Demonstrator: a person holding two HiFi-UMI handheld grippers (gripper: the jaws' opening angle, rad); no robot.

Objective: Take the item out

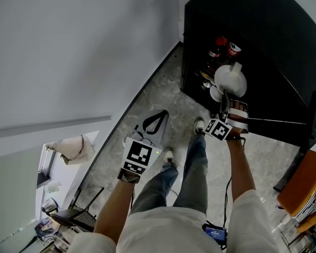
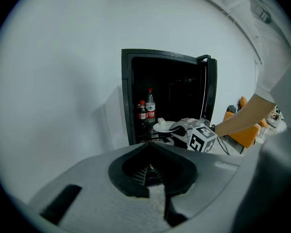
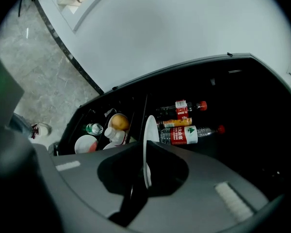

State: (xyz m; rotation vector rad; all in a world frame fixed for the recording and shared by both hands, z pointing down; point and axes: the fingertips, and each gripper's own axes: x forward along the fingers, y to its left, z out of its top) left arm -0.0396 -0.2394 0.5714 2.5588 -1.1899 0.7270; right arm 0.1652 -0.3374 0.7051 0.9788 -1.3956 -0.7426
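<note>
A white plate (image 1: 230, 80) with a small pale piece (image 1: 236, 66) on it hangs at the mouth of the open black fridge (image 1: 200, 20). My right gripper (image 1: 226, 100) is shut on the plate's near rim. In the right gripper view the plate (image 3: 146, 135) stands edge-on between the closed jaws of the right gripper (image 3: 145, 171). The left gripper view shows the plate (image 2: 164, 126) in front of the shelf, with the right gripper (image 2: 177, 128) on it. My left gripper (image 1: 159, 116) stays back to the left over the floor, shut and empty, also visible as the left gripper (image 2: 153, 171).
Red-labelled bottles (image 3: 182, 108) and a water bottle (image 3: 189, 134) sit on the fridge shelf. Below are a bowl with an orange fruit (image 3: 118, 122), a white bowl (image 3: 86, 143) and a small bottle (image 3: 93, 128). The fridge door (image 1: 284, 123) stands open at right. An orange chair (image 1: 305, 183) is behind it.
</note>
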